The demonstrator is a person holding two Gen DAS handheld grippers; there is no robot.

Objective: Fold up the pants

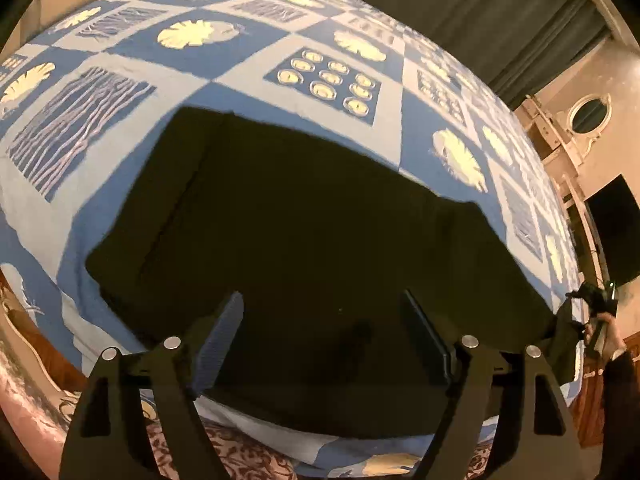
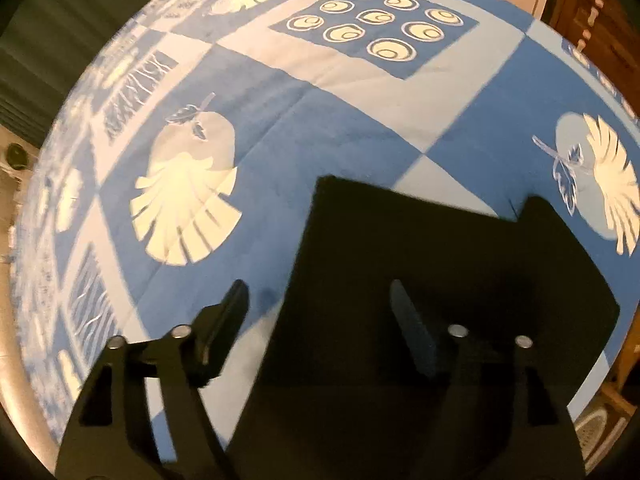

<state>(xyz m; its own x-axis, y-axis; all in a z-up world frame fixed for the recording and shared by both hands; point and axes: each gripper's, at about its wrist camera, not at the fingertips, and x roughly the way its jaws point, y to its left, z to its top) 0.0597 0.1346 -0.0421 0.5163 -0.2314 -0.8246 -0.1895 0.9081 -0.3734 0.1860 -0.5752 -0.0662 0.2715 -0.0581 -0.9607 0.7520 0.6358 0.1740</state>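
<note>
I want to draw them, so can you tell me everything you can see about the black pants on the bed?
The pants are plain black, soft-looking cloth, folded into a flat, roughly rectangular bundle with a stepped far edge. They lie on the blue-and-white patterned bedspread, near its front edge. Both the left gripper and right gripper hang open over them, holding nothing.

free: wide bare blue-and-white patterned bedspread (image 2: 320,92) beyond and left of pants | obstacle: flat folded black pants (image 1: 304,232) lying low | edge: dark green curtain (image 1: 460,12) behind bed
</note>
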